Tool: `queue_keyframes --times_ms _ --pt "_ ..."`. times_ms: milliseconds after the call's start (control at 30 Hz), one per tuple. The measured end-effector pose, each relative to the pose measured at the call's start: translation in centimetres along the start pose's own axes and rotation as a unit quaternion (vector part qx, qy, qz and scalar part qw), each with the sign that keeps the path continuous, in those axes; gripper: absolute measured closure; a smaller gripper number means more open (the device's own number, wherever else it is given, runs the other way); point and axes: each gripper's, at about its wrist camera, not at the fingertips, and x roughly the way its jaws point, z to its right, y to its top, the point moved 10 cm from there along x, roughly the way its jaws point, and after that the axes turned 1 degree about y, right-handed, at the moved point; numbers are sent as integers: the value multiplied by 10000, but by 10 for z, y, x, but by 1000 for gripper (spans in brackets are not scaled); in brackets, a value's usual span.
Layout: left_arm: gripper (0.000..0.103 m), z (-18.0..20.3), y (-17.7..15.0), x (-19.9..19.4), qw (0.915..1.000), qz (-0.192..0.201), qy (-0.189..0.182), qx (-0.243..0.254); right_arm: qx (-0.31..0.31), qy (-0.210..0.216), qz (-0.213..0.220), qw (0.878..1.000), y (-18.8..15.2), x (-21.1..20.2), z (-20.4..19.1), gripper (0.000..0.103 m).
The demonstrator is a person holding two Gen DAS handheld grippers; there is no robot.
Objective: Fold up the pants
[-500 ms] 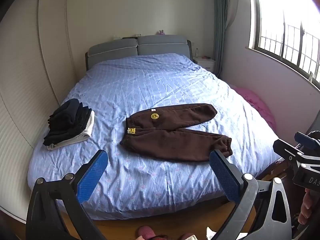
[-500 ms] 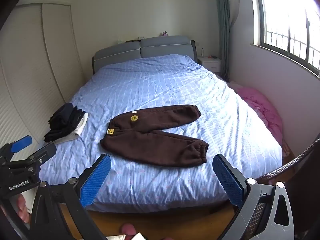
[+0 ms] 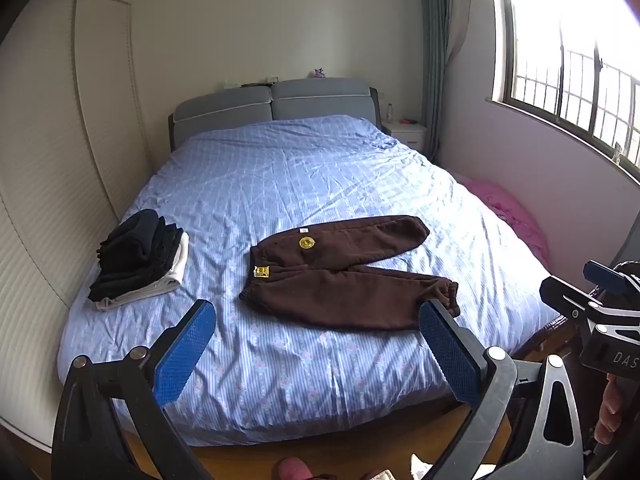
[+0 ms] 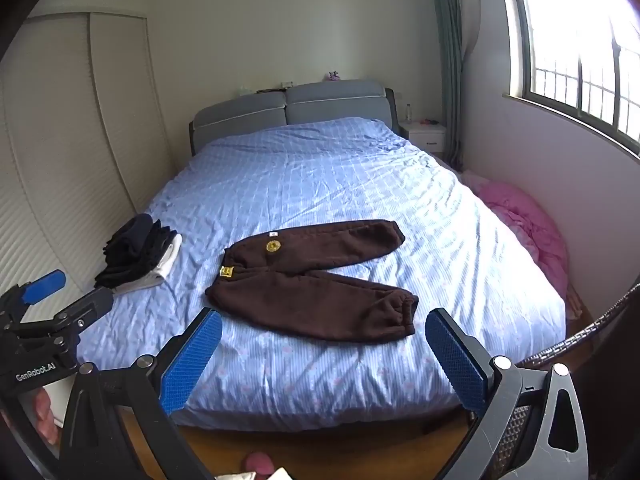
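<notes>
Brown sweatpants (image 3: pixel 340 276) lie spread flat on the blue bed (image 3: pixel 320 184), waistband to the left, two legs splayed to the right, with a yellow round badge and a yellow tag. They also show in the right wrist view (image 4: pixel 316 280). My left gripper (image 3: pixel 316 344) is open and empty, held above the foot of the bed, short of the pants. My right gripper (image 4: pixel 324 352) is open and empty, also at the foot of the bed. Each gripper shows at the edge of the other's view.
A stack of folded dark and white clothes (image 3: pixel 140 256) sits at the bed's left edge. A pink blanket (image 4: pixel 528 224) lies on the floor to the right. A wardrobe (image 3: pixel 48 200) stands on the left, a nightstand (image 3: pixel 404 132) by the headboard, a window on the right wall.
Both grippers have shifted slightly; the pants appear a little lower and closer in both views. Nothing was taken hold of.
</notes>
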Motion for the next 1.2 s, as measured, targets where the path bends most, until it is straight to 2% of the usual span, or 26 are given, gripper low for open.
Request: queue_keyframes --times_ms 267,1200 --pt "0 0 8 -6 9997 177 88 126 36 37 19 10000 -4 0 3 0" --pt "0 -4 14 -2 9998 165 102 -4 21 30 13 10000 1 1 8 0"
